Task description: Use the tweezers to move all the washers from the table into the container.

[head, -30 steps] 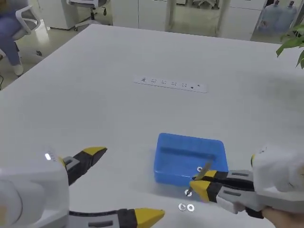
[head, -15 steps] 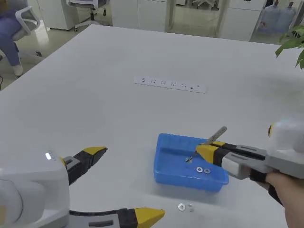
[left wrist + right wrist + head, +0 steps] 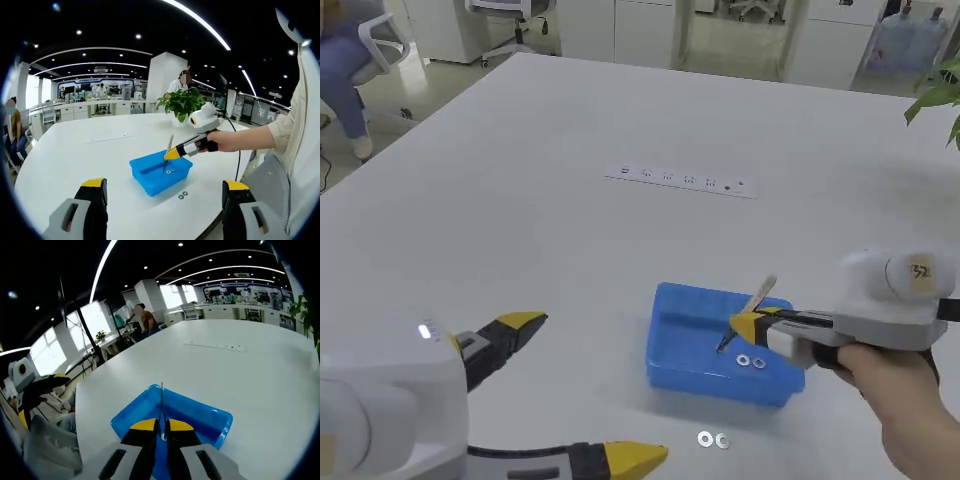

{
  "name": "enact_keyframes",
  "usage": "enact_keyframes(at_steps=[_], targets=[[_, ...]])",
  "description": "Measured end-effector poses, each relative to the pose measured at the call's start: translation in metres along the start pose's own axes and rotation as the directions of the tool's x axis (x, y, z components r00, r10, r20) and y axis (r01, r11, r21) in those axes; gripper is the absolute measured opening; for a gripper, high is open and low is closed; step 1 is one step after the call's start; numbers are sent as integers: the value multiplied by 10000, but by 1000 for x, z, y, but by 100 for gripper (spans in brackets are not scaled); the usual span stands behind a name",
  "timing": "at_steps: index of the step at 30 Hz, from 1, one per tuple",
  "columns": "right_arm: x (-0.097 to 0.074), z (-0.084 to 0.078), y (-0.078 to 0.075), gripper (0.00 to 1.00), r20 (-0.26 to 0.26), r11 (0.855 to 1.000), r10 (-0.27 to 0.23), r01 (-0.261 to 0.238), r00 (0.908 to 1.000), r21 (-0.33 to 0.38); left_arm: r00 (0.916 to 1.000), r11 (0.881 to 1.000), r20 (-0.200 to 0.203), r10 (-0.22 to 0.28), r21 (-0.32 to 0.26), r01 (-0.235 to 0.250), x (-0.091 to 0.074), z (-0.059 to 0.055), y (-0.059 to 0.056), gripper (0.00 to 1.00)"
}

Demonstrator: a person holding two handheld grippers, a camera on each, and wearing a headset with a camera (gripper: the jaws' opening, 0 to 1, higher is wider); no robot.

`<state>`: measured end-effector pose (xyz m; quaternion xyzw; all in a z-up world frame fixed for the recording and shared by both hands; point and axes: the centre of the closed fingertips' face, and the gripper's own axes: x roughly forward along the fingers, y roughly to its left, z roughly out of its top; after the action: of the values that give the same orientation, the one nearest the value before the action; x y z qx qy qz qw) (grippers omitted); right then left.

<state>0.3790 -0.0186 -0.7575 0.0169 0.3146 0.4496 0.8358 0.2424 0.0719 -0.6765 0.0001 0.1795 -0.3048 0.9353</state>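
The white counter carries a flat power strip far off and the blue container close to the person.

The left claw hovers low over the counter near the container's left side. Its jaws are spread wide and hold nothing.

The right claw is pressed together on the tweezers and sits above the container's right half, with a hand behind it. In the head view the tweezers slant: the blunt end rises up and away to the right, and the tips point down and left toward the container's floor. Whether a washer sits in the tips is too small to tell.

Two washers lie inside the container, side by side near its front wall, just below and right of the tweezer tips. Two more washers on the counter sit touching or nearly so, just outside that front wall on the person's side.

The next pick turns on that pair. From the tweezer tips they lie toward the person, across the front wall and lower down. The right claw must therefore lift clear of the rim and draw back before the tips can come down on them. The left claw's nearer jaw is about as close to the pair, but the tweezers are in the right.
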Motion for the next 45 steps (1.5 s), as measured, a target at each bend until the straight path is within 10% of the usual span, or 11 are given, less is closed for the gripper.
enact_keyframes(at_steps=[17, 24, 37, 45], targets=[[5, -12, -10, 3, -606, 9953, -296, 238, 9977, -940, 9999, 9999, -42, -110, 48, 110, 1, -1, 1, 97], [-10, 2, -5, 3, 251, 9956, -175, 197, 9995, -915, 10000, 10000, 5, -65, 15, 65, 0, 0, 3, 97], [-50, 18, 36, 3, 1367, 9929, 618, -469, 9887, -1093, 9995, 9995, -102, -297, 76, 297, 6, -1, -2, 97], [-50, -14, 59, 2, 231, 9823, 1355, -1312, 9905, -1338, 9993, 9994, -157, -352, 67, 353, 7, -2, -2, 97]])
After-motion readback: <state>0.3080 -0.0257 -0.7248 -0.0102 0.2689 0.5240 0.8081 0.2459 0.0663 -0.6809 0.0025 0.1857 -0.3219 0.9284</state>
